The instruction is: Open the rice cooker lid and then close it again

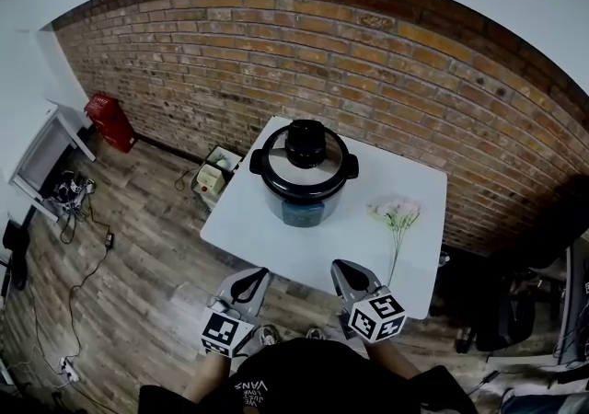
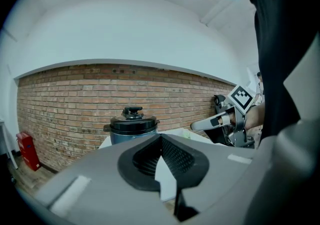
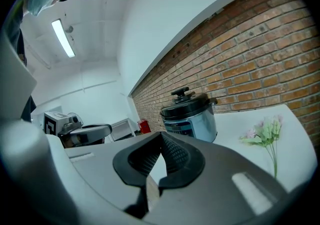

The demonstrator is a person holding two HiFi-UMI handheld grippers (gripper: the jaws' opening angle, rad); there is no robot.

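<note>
Left gripper view: my left gripper (image 2: 161, 143), jaws together, nothing in them. Right gripper (image 3: 161, 140), likewise closed and empty. I hold both side by side at the near edge of the white table (image 1: 241, 224), pointing at the rice cooker (image 1: 304, 189) and well apart from it.

- Rice cooker: upright, toward the back of the table, black lid (image 1: 305, 156) down.
- Pink flowers (image 1: 397, 212): flat on the table, right of the cooker, stem running toward my right gripper.
- Brick wall (image 1: 276, 53): behind the table.
- Red canister (image 1: 111, 121): on the floor by the wall, far left.
- Cables (image 1: 75, 247): loose on the wooden floor (image 1: 138, 302), left.
</note>
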